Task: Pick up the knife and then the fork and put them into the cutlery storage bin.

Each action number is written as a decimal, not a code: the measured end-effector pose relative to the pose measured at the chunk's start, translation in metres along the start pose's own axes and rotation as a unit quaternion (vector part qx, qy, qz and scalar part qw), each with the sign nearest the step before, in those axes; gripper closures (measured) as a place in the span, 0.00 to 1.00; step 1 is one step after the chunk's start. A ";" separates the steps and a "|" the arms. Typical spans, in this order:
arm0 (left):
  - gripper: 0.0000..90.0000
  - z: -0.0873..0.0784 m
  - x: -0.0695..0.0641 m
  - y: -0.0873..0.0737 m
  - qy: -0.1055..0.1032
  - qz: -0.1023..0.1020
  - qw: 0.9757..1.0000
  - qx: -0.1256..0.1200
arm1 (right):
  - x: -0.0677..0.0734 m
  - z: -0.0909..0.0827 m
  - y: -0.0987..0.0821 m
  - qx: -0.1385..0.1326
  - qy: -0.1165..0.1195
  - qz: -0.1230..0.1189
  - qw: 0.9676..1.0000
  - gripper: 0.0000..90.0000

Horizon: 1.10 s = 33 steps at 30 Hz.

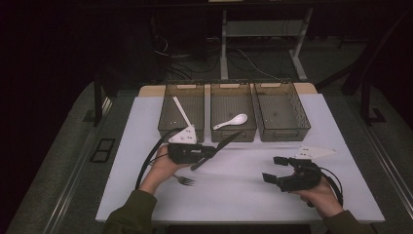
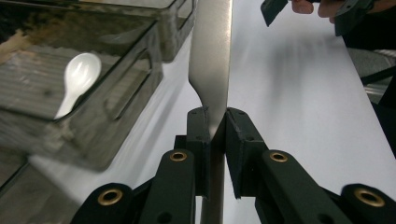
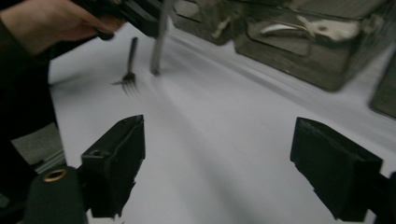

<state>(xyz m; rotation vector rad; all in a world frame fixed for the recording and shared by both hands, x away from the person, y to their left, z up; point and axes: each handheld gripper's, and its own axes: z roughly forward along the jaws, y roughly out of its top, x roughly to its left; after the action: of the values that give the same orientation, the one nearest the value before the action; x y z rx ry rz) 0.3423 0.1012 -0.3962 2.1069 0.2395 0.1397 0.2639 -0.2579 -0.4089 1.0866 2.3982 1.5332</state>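
Observation:
My left gripper point(image 1: 207, 152) is shut on a metal table knife point(image 1: 225, 144), lifted off the white table near the bins. The left gripper view has the blade point(image 2: 211, 56) rising from between the pressed jaws point(image 2: 215, 119). My right gripper point(image 1: 273, 169) hovers over the table's right side, open with nothing between its jaws point(image 3: 219, 140). A metal fork point(image 1: 183, 180) lies on the table by the left hand, and the right gripper view places it point(image 3: 130, 70) beside the hanging knife point(image 3: 159, 42). A white spoon point(image 1: 232, 121) lies in the middle bin point(image 1: 234, 135).
Three smoky see-through bins stand in a row at the table's far edge: left point(image 1: 181, 127), middle, and right point(image 1: 285, 130). The spoon point(image 2: 77, 79) is seen through the bin wall in the left gripper view. White table surface point(image 1: 234, 190) stretches between the hands.

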 end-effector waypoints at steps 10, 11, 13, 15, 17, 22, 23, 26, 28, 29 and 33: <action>0.88 0.037 -0.019 0.023 0.010 0.004 1.000 -0.004 | 0.012 0.027 0.032 -0.058 0.042 0.021 0.997 0.51; 0.88 0.040 -0.020 0.025 0.011 0.005 1.000 -0.004 | 0.011 0.030 0.035 -0.063 0.041 0.024 0.997 0.54; 0.88 0.046 -0.023 0.029 0.016 0.009 1.000 -0.006 | 0.008 0.034 0.040 -0.070 0.045 0.034 0.996 0.57; 0.88 0.048 -0.024 0.032 0.021 0.009 1.000 -0.012 | 0.006 0.036 0.043 -0.077 0.041 0.043 0.995 0.60; 0.88 0.050 -0.026 0.035 0.029 0.011 0.999 -0.014 | 0.003 0.038 0.046 -0.084 0.037 0.055 0.994 0.65; 0.88 0.051 -0.029 0.039 0.050 0.012 0.998 -0.028 | 0.000 0.043 0.051 -0.092 0.031 0.071 0.993 0.74; 0.88 0.051 -0.030 0.039 0.054 0.012 0.998 -0.030 | 0.000 0.044 0.051 -0.093 0.030 0.074 0.992 0.76; 0.88 0.051 -0.031 0.040 0.058 0.014 0.998 -0.033 | -0.002 0.046 0.053 -0.096 0.027 0.078 0.992 0.83; 0.88 0.051 -0.033 0.041 0.062 0.015 0.997 -0.035 | -0.002 0.047 0.054 -0.101 0.025 0.079 0.991 0.88; 0.88 0.051 -0.033 0.041 0.066 0.016 0.997 -0.035 | -0.003 0.047 0.055 -0.103 0.024 0.081 0.991 0.89; 0.88 0.052 -0.034 0.042 0.072 0.011 0.997 -0.039 | -0.002 0.046 0.057 -0.111 0.036 0.096 0.988 0.98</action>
<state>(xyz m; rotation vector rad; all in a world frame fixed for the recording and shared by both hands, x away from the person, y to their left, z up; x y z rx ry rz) 0.3241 0.0290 -0.3871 2.0253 0.2910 0.3099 0.3148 -0.2105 -0.3854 1.2625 2.1512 1.8790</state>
